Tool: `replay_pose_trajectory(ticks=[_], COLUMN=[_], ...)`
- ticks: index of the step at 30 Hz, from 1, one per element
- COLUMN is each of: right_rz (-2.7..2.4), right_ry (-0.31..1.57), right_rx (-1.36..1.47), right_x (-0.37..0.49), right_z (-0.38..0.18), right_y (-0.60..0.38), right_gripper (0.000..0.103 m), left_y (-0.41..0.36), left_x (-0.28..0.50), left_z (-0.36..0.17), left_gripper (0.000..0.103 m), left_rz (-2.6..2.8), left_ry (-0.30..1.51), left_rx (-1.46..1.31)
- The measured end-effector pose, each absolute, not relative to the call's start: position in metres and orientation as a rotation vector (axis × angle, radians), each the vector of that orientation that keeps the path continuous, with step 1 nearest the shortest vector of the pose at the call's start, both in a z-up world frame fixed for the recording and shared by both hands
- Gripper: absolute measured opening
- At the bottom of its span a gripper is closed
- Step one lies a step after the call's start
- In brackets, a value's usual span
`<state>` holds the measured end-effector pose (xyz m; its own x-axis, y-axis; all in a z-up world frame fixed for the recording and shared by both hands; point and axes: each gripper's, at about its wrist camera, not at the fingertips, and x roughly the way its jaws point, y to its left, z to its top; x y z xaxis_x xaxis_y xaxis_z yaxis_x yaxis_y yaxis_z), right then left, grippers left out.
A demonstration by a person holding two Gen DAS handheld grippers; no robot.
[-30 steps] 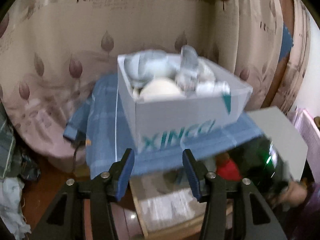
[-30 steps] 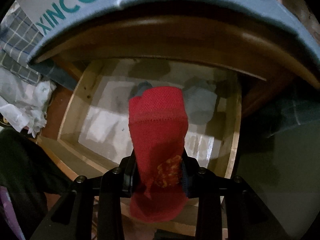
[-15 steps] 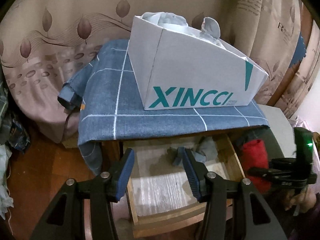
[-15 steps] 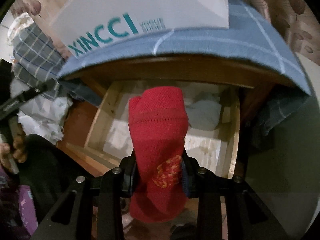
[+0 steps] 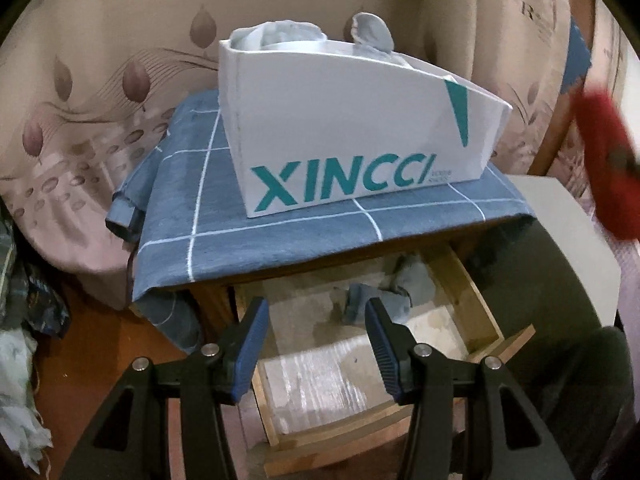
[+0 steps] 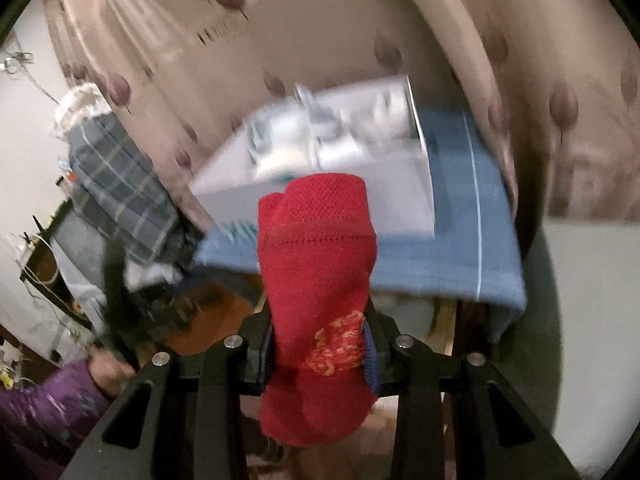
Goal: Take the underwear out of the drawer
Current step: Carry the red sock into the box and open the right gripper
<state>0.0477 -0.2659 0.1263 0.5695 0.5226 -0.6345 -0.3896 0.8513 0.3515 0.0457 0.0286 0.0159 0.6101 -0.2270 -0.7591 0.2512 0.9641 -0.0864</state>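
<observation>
My right gripper (image 6: 318,346) is shut on a red knitted garment (image 6: 318,264) with an orange pattern, held up in front of the white XINCCI box (image 6: 332,160). The same red garment (image 5: 608,160) shows blurred at the right edge of the left wrist view, level with the box (image 5: 352,128). My left gripper (image 5: 316,332) is open and holds nothing, hanging over the pulled-out wooden drawer (image 5: 476,304). A grey-blue piece of underwear (image 5: 400,292) lies at the back of the drawer, just beyond the right fingertip.
The box, filled with pale folded clothes, stands on a blue checked cloth (image 5: 224,216) draped over the cabinet top. Leaf-print curtains (image 5: 100,80) hang behind. A grey surface (image 5: 568,232) lies to the right, and crumpled clothes (image 5: 16,312) on the left floor. A purple sleeve (image 6: 44,400) shows lower left.
My right gripper has risen with the red garment from inside the drawer to box height. The left gripper has sunk toward the drawer, jaws unchanged.
</observation>
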Motion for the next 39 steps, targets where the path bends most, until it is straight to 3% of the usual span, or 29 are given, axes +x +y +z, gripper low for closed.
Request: replay_pose_trajectory(ticks=[6,12,23,39], right_rz=[0.522,0.482,0.409,0.372], right_ry=[0.742,0.739,0.831,0.911], right_rx=[0.118,0.122,0.101,0.092], right_x=[0.093,0.147,0.224,0.257], right_z=[0.177,0.192,0.154,0.102], right_y=[-0.250,-0.237,-0.217,-0.215], right_gripper=[0.033,0.033,0.034,0.039], left_y=[0.025,0.031,0.039,0.040], left_x=[0.046,0.046,0.049,0.053], left_z=[0.014,0.015,0.014,0.011], left_gripper=[0.051,0.051,0.051,0.051], left_rz=[-0.281,-0.279,-0.276,-0.282], left_ry=[0.874,0.875,0.890,0.912], left_rx=[0.055,0.021,-0.007,-0.014])
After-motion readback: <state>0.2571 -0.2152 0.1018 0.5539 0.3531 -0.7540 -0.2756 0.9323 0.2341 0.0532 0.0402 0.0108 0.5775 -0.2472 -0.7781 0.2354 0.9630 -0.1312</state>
